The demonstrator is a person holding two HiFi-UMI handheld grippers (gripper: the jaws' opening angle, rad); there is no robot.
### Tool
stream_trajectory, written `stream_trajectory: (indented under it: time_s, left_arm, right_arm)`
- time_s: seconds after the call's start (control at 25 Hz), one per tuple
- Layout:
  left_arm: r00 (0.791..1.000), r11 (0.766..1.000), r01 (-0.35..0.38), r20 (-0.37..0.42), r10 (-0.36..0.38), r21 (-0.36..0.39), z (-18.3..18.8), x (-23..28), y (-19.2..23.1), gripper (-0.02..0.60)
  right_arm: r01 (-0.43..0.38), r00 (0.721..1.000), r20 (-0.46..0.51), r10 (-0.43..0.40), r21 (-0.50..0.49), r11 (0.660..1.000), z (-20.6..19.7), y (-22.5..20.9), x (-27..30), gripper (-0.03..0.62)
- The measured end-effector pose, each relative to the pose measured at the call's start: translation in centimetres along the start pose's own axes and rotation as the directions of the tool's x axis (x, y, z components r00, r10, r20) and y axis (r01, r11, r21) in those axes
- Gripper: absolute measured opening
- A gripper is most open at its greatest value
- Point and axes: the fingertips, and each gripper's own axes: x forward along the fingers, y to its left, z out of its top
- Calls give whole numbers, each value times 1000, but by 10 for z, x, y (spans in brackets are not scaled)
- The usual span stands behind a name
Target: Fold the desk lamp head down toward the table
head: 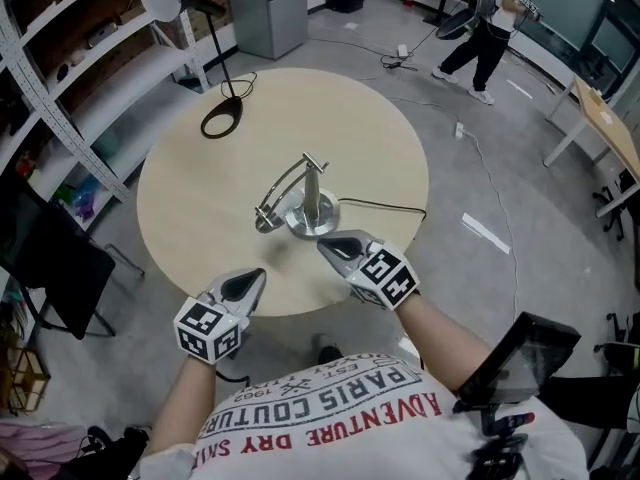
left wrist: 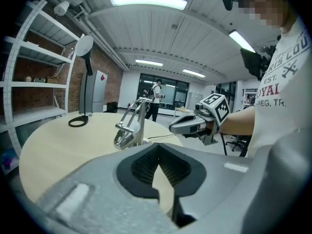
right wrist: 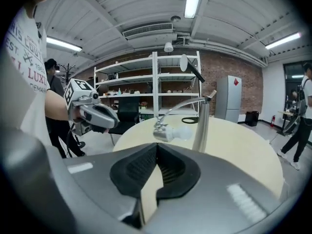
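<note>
A silver desk lamp [head: 312, 200] stands near the middle of the round pale table [head: 180, 198]. Its post is upright and its curved arm bends down to the left, so the head [head: 268, 220] hangs low, close to the tabletop. The lamp also shows in the left gripper view [left wrist: 130, 126] and in the right gripper view [right wrist: 201, 123]. My left gripper [head: 256, 279] is over the table's near edge, left of the lamp, shut and empty. My right gripper [head: 326, 247] is just in front of the lamp's base, also shut with nothing in it. Neither touches the lamp.
A black lamp with a ring base [head: 222, 118] stands at the table's far edge. White shelving [head: 60, 68] runs along the left, with a black chair [head: 50, 268] below it. The silver lamp's cable [head: 390, 206] trails off to the right. A person [head: 485, 28] walks in the background.
</note>
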Motion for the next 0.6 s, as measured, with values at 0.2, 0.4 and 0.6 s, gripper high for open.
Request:
stream_trajectory:
  time_s: [0.2, 0.4, 0.6]
  left_arm:
    - [994, 994, 105, 29, -106, 34, 13, -39, -67, 0]
    - [988, 988, 147, 50, -149, 48, 11, -69, -121, 0]
    - [987, 990, 137, 85, -140, 40, 9, -96, -157, 0]
  right_arm:
    - [-84, 996, 20, 84, 29, 996, 2, 82, -44, 0]
    - [-130, 991, 47, 128, 51, 990, -1, 148, -83, 2]
    - [-129, 990, 67, 126, 40, 991, -7, 190, -115, 2]
